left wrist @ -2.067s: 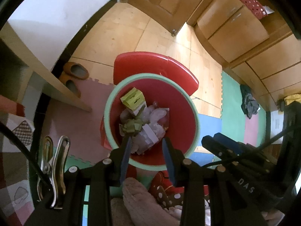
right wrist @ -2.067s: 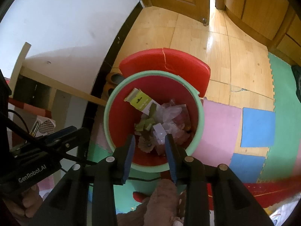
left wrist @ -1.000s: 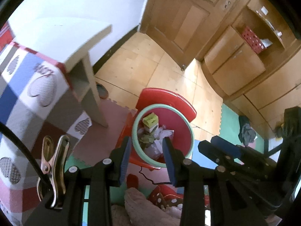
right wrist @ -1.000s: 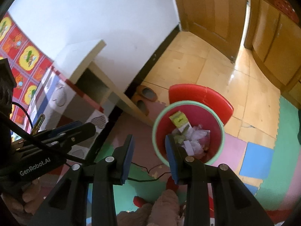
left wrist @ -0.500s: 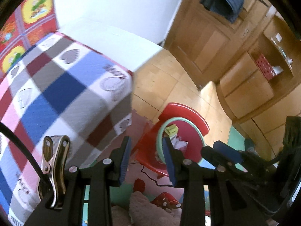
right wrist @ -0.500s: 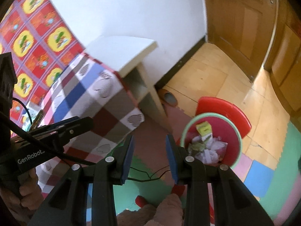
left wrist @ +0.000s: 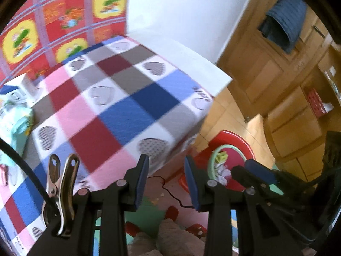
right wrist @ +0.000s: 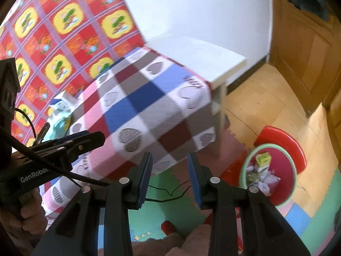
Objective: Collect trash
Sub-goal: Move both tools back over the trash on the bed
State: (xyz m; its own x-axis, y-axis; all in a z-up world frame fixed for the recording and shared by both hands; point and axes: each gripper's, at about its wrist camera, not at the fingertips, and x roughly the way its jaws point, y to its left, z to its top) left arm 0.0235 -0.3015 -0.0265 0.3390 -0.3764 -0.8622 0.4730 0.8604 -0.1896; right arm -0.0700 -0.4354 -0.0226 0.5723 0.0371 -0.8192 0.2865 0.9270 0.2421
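Left gripper (left wrist: 166, 178): black frame, blue-padded fingers set wide apart, nothing between them. Right gripper (right wrist: 169, 179): same build, fingers likewise wide apart and empty. Both are held above the near edge of a table (right wrist: 221, 68) draped in a checked cloth (left wrist: 119, 106) of blue, pink, grey and maroon squares with heart motifs; image is motion-blurred.

Round bin (right wrist: 292, 164): red plastic inside, pale green rim, standing on the floor to the right of the table, against a red plastic stool (right wrist: 283, 136). It holds crumpled white paper and a yellow-green carton (right wrist: 263, 159).

Floor: foam puzzle mats (right wrist: 183, 215) nearby, wooden boards farther off. A thin black cable (right wrist: 168, 191) lies on the mats.
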